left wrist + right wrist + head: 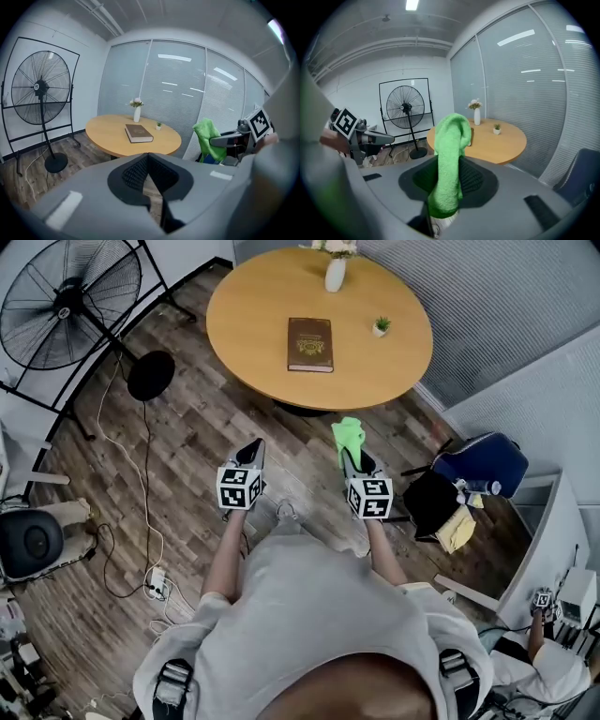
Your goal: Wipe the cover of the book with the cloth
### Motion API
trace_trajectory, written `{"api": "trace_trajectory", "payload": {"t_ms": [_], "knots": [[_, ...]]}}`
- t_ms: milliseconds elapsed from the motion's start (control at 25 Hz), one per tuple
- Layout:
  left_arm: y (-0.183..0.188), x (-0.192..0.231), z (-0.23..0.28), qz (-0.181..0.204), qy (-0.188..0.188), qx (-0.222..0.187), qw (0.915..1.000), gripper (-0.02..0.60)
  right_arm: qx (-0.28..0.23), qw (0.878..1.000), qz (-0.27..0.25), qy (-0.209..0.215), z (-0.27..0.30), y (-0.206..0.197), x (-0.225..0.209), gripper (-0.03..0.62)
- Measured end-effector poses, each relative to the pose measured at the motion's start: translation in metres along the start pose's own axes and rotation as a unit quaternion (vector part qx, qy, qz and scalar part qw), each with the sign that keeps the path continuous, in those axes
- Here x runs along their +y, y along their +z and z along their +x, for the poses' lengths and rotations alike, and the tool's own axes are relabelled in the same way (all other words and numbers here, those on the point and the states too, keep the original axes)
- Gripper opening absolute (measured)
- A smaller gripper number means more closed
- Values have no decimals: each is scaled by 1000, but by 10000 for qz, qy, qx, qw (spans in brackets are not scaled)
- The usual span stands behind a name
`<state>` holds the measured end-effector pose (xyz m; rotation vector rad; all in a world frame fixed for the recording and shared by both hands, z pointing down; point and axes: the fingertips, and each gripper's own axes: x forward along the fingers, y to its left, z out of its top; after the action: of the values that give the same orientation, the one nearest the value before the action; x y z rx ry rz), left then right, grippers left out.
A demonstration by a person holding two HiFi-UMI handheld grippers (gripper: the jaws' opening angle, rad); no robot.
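Round wooden table (253,315), well ahead, bears the brown hardcover book (309,344) lying lengthwise away, nearer the right gripper (352,460), which clamps the green fleecy cloth (349,435); left gripper (253,451) closed, empty.

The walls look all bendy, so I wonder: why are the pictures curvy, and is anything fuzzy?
Left gripper view: the wide lens bends the frame round the fan and darkens the corners. Right gripper view: same bending; the green cloth up close looks a bit fuzzy, and the ceiling lamp glares. Head view: evenly lit, book sharp.
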<state>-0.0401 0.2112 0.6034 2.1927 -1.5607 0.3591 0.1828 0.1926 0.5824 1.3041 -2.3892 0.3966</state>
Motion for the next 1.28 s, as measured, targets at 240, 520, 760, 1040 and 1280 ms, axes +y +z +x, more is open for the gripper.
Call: {"api": "trace_trajectory", "payload": {"t_ms": [240,520,760,1040,1280], "knots": [[26,36,32,35,-99,-18,9999,10,-2,10000,-49,-65,44,26,-2,120],[42,62,57,101,-196,-12,9998,10,-11,9999,-25,-169,74,39,-4,120],[51,71,71,132,-260,-1,9996,10,52,9997,-7,-221,89,41,-8,120],[56,77,83,132,-286,2,9995,10,33,9997,-32,-220,104,48,-11,120],[65,83,102,147,-273,-7,9995,10,52,9998,19,-191,120,53,-23,121]]}}
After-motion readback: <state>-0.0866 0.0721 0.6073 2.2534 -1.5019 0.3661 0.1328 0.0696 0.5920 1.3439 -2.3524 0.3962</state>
